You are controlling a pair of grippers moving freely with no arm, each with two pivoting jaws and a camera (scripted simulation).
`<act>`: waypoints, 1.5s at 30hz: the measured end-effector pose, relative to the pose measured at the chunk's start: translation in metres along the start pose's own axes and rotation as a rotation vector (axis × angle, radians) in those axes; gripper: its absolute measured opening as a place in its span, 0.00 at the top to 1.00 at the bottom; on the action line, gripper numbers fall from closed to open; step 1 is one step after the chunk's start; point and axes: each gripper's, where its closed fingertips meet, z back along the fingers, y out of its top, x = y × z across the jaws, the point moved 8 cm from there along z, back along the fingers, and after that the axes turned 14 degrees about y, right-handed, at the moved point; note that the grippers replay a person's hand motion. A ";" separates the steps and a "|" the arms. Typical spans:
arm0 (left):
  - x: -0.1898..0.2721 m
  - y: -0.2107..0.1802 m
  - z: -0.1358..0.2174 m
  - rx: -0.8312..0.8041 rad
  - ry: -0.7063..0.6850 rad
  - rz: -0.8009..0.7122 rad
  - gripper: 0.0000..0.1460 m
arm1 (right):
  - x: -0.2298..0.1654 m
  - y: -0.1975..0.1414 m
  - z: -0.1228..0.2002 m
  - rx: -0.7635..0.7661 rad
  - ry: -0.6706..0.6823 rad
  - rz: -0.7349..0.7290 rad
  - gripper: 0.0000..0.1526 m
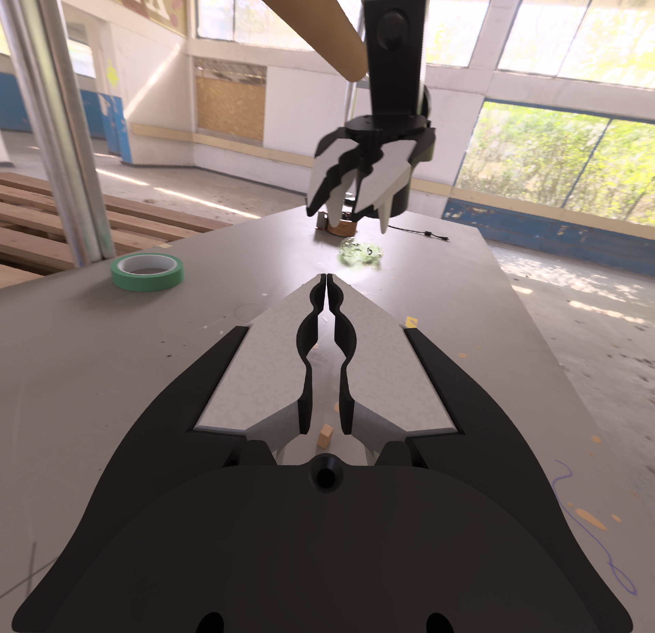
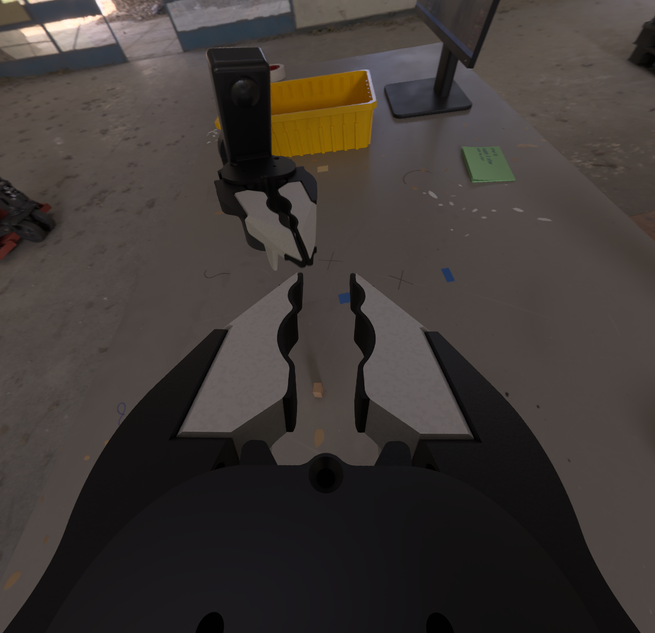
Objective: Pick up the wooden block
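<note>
Left wrist view looks along a grey table [image 1: 106, 368] in a bright hall with large windows, and the table is the biggest thing in both pictures. Next in size is the left gripper [image 1: 326, 275], whose tips are pressed together with nothing between them; farther off it shows again in the right wrist view [image 2: 301, 258], pointing down above the table. The right gripper [image 2: 326, 275] has its jaws spread and holds nothing, and from the left camera it hangs tips-down over the far part of the table [image 1: 358, 219]. On the far end of the table in the right wrist view stand a monitor [image 2: 457, 17] on a flat base and a yellow bin [image 2: 319, 127], with a green pad [image 2: 487, 164] lying nearer on the right side. A green tape roll [image 1: 147, 272] sits near the table's left edge in the left wrist view, and a crumpled green wrapper [image 1: 361, 256] lies beyond the closed tips. Smallest is the block [image 1: 325, 436], standing on the table below the left gripper, seen through the gap near the roots of its fingers. From the right camera the block [image 2: 318, 390] likewise rests on the table under the spread jaws, touching neither finger.
</note>
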 end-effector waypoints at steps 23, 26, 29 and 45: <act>-0.011 0.011 0.035 0.279 -0.028 0.276 1.00 | -0.042 -0.042 0.000 0.016 -0.101 -0.058 0.83; -0.008 0.012 0.039 0.275 -0.042 0.270 1.00 | -0.042 -0.047 -0.001 -0.014 -0.123 -0.061 0.83; -0.006 0.011 0.043 0.266 -0.058 0.263 1.00 | -0.038 -0.057 -0.002 -0.100 -0.181 -0.051 0.83; -0.007 -0.018 0.069 0.184 -0.065 0.326 1.00 | -0.025 -0.117 -0.040 -0.425 -0.151 -0.092 0.87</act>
